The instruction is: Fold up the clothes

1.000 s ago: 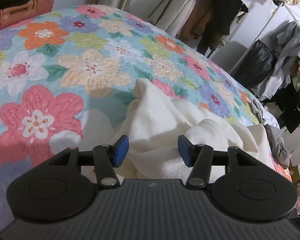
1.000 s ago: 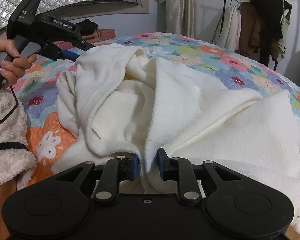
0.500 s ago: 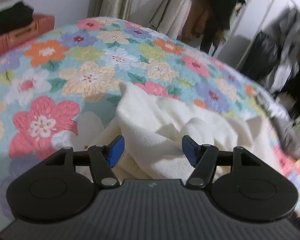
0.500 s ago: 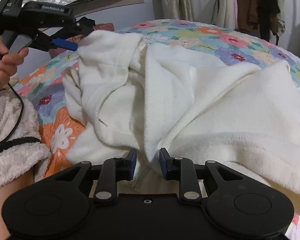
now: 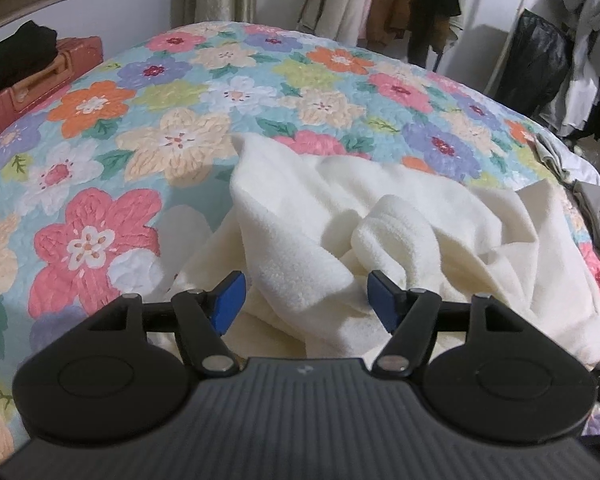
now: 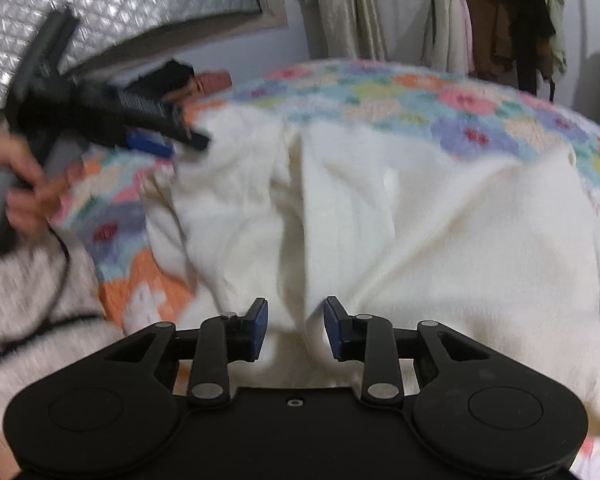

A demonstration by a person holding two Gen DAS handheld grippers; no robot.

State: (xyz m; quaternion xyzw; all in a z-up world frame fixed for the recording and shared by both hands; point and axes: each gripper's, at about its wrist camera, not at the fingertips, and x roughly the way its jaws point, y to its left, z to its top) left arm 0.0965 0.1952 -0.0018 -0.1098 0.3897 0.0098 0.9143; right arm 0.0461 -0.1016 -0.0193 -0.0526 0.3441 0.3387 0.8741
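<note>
Garment [image 5: 380,216] crumpled on bedspread [image 5: 172,120]; long axis unclear.

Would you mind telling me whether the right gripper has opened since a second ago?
Yes: the right gripper has opened wider around the cream fleece garment fold.

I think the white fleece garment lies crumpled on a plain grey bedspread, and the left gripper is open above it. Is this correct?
Not quite. The bedspread is not plain grey: the left wrist view shows large colourful flowers on light blue. The rest holds: the white fleece garment lies crumpled on it, and the left gripper is open above it.
</note>
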